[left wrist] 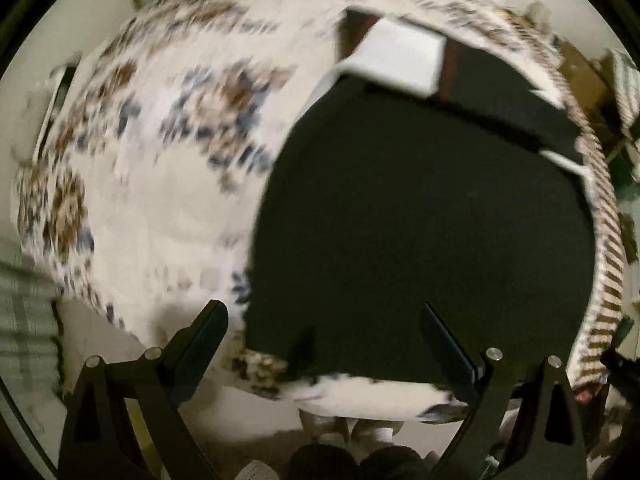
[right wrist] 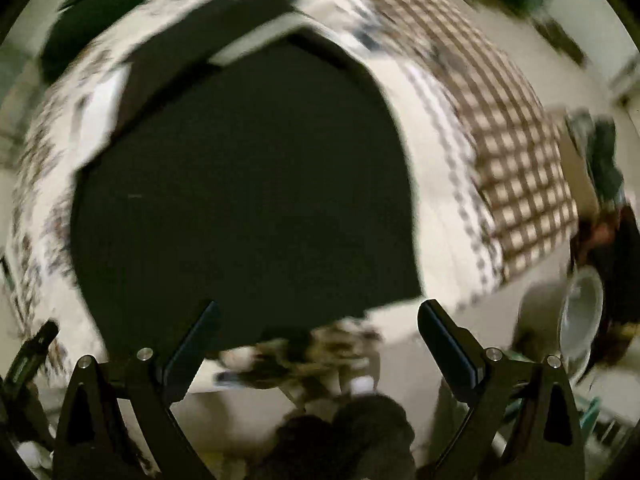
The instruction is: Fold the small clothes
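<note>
Both views are heavily blurred. The left gripper has its jaws spread wide with nothing between them. Ahead of the jaws, and reaching down between their tips, lies a dark garment, spread flat on a counter covered by a white cloth with brown and blue floral patterning. The garment fills the space from just past the left finger across to beyond the right finger; its near edge sits close to the fingertips, but whether either finger touches it cannot be told. Farther ahead of the jaws, a white patch shows at the garment's far end.

The right gripper also has its jaws spread wide and empty. The same dark garment lies straight ahead of them, its near edge just beyond the tips. To the right of the jaws the cloth turns to a brown-and-white checked border hanging over the counter's edge. Further right, a pale bowl stands below.
</note>
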